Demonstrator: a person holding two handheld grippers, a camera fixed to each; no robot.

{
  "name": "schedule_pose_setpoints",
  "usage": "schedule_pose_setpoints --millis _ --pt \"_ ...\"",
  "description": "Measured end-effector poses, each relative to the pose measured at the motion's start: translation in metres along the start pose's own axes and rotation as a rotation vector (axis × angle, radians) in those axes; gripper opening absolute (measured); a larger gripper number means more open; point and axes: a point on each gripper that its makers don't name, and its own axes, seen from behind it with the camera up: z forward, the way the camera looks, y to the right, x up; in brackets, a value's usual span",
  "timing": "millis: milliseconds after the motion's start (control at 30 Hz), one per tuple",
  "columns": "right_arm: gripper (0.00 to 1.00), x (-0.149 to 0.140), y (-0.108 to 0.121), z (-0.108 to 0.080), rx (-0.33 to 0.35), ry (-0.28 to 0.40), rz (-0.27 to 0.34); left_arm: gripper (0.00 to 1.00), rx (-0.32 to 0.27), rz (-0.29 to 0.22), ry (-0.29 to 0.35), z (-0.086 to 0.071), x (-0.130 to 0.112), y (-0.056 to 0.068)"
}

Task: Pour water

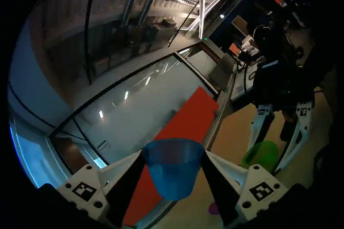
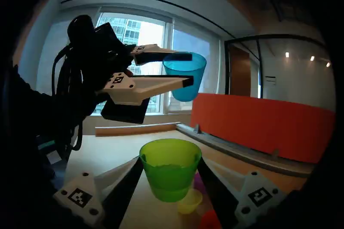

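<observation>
Two hand-held grippers each carry a plastic cup above a pale wooden table (image 2: 129, 151).

In the left gripper view, the left gripper (image 1: 173, 159) is closed partway, with both fingers pressing on the sides of a blue cup (image 1: 174, 177). The cup sits between the fingertips with its open mouth up.

In the right gripper view, the right gripper (image 2: 170, 165) is likewise closed around a green cup (image 2: 170, 179). One finger is on each side of the cup, which stands upright. A faint line shows inside the green cup. Whether either cup holds water cannot be told.

The key relation is that the blue cup lies up and slightly to the right of the green cup, and farther ahead of the right gripper. The two are well apart, with open air between them. The blue cup's long axis is close to vertical, so pouring has not begun. Being the higher of the two, the blue cup is probably the one to be tipped, with the green cup receiving. The blue cup's rim would first need to come over the green cup's mouth.

Nothing stands between the two cups. Below the right gripper, just beyond the green cup, a small yellow cup (image 2: 190, 201) rests on the table. A purple object (image 2: 198, 182) and a red object (image 2: 210, 220) lie near it. An orange divider (image 2: 266, 130) runs along the table edge to the right gripper's right. A window (image 2: 129, 35) lies behind the left gripper.
</observation>
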Motion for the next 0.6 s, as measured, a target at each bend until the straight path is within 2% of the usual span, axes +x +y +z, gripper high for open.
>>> schedule_pose_setpoints --millis 167,500,600 --pt "0.9 0.0 0.0 0.0 -0.002 -0.001 -0.001 0.87 0.002 -0.105 -0.01 0.002 -0.008 -0.004" --pt "0.9 0.005 0.002 -0.002 -0.008 0.001 -0.002 0.87 -0.018 -0.375 -0.006 -0.003 -0.011 -0.013" --pt "0.9 0.005 0.002 -0.003 -0.008 0.002 0.001 0.87 -0.016 -0.428 -0.01 -0.004 -0.013 -0.016"
